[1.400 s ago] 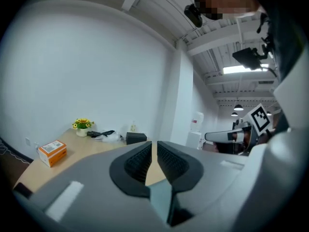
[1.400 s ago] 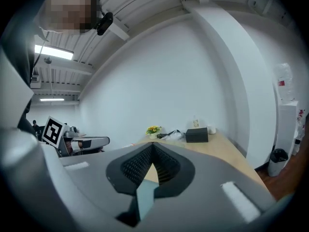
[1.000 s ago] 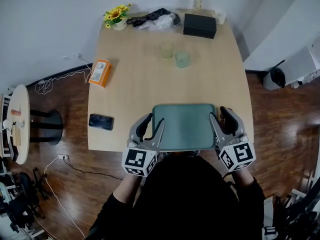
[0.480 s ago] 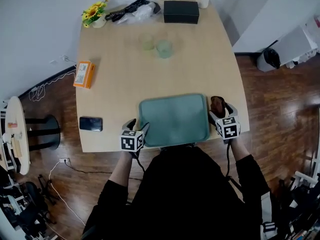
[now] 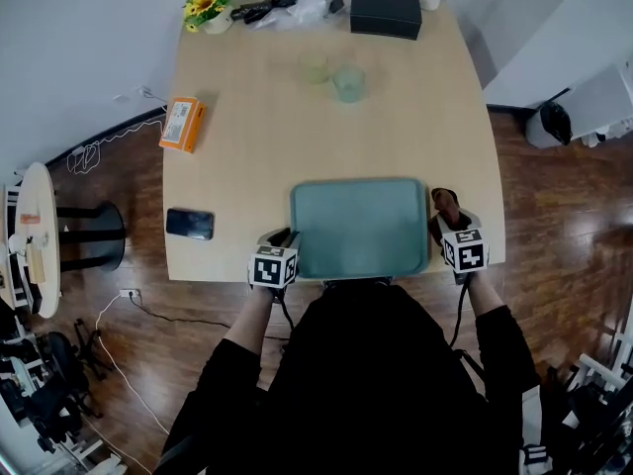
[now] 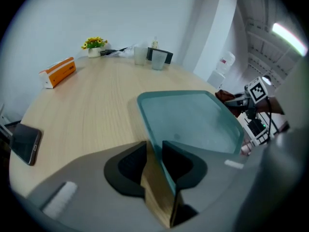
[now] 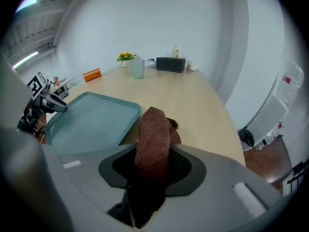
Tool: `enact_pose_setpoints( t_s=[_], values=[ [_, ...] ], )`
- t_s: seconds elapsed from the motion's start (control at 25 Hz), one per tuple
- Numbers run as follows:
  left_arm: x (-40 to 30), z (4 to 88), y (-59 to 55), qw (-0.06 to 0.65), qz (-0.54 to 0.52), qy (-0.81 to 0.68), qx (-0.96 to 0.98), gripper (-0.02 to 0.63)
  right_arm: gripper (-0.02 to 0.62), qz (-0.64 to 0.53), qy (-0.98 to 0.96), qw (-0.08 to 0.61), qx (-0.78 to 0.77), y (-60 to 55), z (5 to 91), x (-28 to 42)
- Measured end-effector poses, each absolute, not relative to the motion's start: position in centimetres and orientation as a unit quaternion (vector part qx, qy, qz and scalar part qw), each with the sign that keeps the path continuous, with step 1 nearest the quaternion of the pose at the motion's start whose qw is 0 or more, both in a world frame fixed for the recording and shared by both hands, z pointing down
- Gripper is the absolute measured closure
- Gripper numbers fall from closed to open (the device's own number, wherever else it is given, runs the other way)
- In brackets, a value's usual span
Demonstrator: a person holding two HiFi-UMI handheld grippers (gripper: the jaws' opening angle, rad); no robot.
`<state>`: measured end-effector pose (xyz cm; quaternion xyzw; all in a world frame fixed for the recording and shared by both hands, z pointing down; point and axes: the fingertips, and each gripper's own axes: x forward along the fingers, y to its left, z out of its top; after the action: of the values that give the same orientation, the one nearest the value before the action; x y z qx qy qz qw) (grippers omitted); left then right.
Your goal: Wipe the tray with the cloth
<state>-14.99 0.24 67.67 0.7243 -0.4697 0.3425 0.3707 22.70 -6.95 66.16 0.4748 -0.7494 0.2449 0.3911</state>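
Note:
A teal tray (image 5: 361, 228) lies flat at the near edge of the wooden table (image 5: 257, 156). My left gripper (image 5: 286, 237) is at the tray's near left corner. In the left gripper view its jaws are closing, and the tray's rim (image 6: 153, 129) and the table's edge stand between the left gripper's (image 6: 154, 151) pads. My right gripper (image 5: 445, 218) is just off the tray's right side. Its jaws are closing on a brown cloth (image 7: 153, 134) that bulges up out of the right gripper (image 7: 153, 164); the cloth (image 5: 442, 204) rests on the table beside the tray (image 7: 87, 117).
A black phone (image 5: 190, 224) lies left of the tray and an orange box (image 5: 182, 124) farther back. Two glasses (image 5: 348, 83), a black box (image 5: 386, 13) and a flower pot (image 5: 209, 6) stand at the far end. A dark bin (image 5: 549, 124) is on the floor.
Both grippers have dropped from beside the tray, jaws spread wide, down to the table's near edge. The left one now has the tray corner between its jaws, the right one the cloth.

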Motion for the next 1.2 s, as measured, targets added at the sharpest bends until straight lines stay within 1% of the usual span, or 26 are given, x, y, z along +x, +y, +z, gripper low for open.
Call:
enact_pose_setpoints(
  t_s=[0.08, 0.12, 0.2, 0.28, 0.44, 0.52, 0.64, 0.76, 0.88, 1.2],
  values=[
    [-14.8, 67.7, 0.2, 0.375, 0.329, -0.473, 0.726, 0.56, 0.462, 0.229, -0.759, 0.372, 0.482, -7.8, 64.3, 21.9],
    [-14.7, 67.7, 0.1, 0.376, 0.322, -0.478, 0.726, 0.561, 0.462, 0.217, -0.773, 0.356, 0.478, -8.3, 62.9, 20.6],
    [-14.7, 67.7, 0.1, 0.376, 0.312, -0.486, 0.724, 0.566, 0.462, 0.197, -0.812, 0.324, 0.444, -9.1, 60.5, 16.0],
    [-14.8, 67.6, 0.1, 0.376, 0.304, -0.49, 0.726, 0.568, 0.46, 0.178, -0.85, 0.311, 0.386, -9.4, 59.4, 9.7],
    [-14.7, 67.7, 0.1, 0.383, 0.299, -0.477, 0.732, 0.571, 0.46, 0.152, -0.882, 0.338, 0.291, -9.8, 61.1, -2.2],
    [-14.6, 67.7, 0.0, 0.387, 0.298, -0.47, 0.735, 0.571, 0.46, 0.149, -0.882, 0.361, 0.265, -10.1, 62.8, -6.4],
    [-14.6, 67.5, 0.0, 0.397, 0.286, -0.469, 0.735, 0.574, 0.46, 0.145, -0.877, 0.391, 0.237, -10.1, 64.6, -10.9],
    [-15.0, 67.5, -0.2, 0.422, 0.252, -0.473, 0.731, 0.583, 0.459, 0.113, -0.873, 0.418, 0.225, -10.1, 65.7, -13.2],
    [-15.3, 67.6, -0.2, 0.438, 0.229, -0.469, 0.732, 0.588, 0.457, 0.1, -0.872, 0.426, 0.22, -8.6, 65.9, -13.6],
    [-15.7, 67.5, 0.1, 0.428, 0.232, -0.474, 0.734, 0.586, 0.456, 0.098, -0.881, 0.448, 0.113, 4.3, 65.7, -12.5]
  ],
)
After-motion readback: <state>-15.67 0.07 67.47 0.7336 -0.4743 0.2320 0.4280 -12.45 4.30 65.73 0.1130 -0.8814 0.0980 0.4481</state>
